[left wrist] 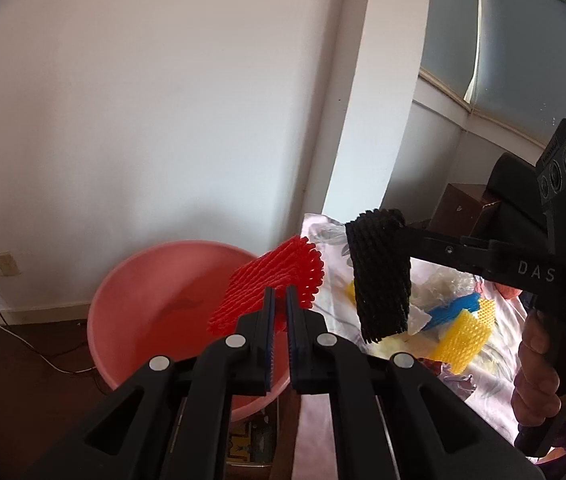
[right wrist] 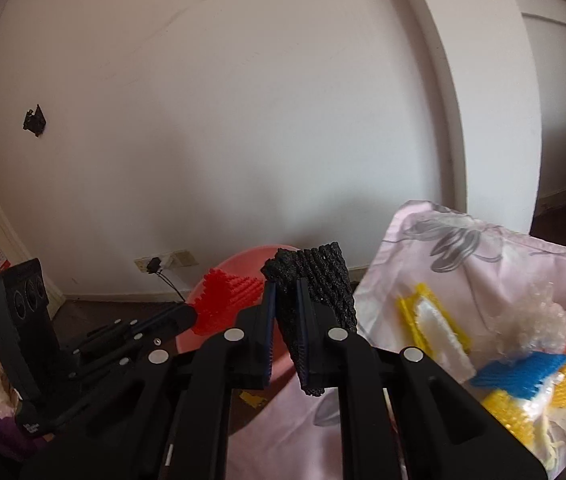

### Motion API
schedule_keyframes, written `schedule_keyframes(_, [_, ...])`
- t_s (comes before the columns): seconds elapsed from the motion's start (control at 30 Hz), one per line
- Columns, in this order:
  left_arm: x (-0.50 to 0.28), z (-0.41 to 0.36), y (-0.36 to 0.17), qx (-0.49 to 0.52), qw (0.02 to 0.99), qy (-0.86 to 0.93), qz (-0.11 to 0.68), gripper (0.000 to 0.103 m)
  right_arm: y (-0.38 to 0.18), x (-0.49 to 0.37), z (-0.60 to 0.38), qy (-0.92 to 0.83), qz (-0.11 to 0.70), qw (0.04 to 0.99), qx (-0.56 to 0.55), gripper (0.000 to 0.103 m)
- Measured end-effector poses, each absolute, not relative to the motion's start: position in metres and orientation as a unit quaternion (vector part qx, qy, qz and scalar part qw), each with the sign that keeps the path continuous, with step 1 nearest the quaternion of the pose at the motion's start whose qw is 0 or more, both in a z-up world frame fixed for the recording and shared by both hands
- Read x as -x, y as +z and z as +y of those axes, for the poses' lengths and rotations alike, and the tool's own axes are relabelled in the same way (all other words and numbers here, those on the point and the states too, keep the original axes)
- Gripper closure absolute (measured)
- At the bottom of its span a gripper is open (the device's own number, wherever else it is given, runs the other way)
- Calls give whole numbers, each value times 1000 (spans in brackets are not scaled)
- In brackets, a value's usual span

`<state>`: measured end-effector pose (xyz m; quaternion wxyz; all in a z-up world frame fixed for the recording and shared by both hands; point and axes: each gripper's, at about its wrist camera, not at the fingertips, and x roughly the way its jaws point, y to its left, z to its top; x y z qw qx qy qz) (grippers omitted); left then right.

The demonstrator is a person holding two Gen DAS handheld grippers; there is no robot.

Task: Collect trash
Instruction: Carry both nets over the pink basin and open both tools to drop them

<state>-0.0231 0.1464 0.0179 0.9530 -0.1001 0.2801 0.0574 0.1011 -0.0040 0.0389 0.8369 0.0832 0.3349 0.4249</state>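
Jaws of the left gripper (left wrist: 279,292) stand nearly closed in the left wrist view, pinching a red foam net (left wrist: 271,284) at its lower edge. That net is held in the air above a pink basin (left wrist: 131,312), which sits on the dark floor by the white wall. To the right, the right gripper (left wrist: 399,236) reaches in from the side, gripped by a hand (left wrist: 539,364); its fingers are clamped on a black foam net (left wrist: 381,276), which hangs down from them. Behind and below lies a floral cloth (left wrist: 339,264) carrying more trash: a yellow foam net (left wrist: 467,336), a blue foam net (left wrist: 457,308) and crumpled clear plastic (left wrist: 449,284).

Right wrist view: the right gripper's jaws are almost closed on the black foam net, which is squeezed between the two pads and projects above and below them. At left, the left gripper shows side-on with the red foam net at its tip, in front of the pink basin. The floral cloth with the remaining foam nets lies at right.
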Motion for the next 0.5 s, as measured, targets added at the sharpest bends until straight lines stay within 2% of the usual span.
schedule_keyframes(0.5, [26,200,-30,134,921,106,349,98,-16,-112,71,450,355,814,-94,92])
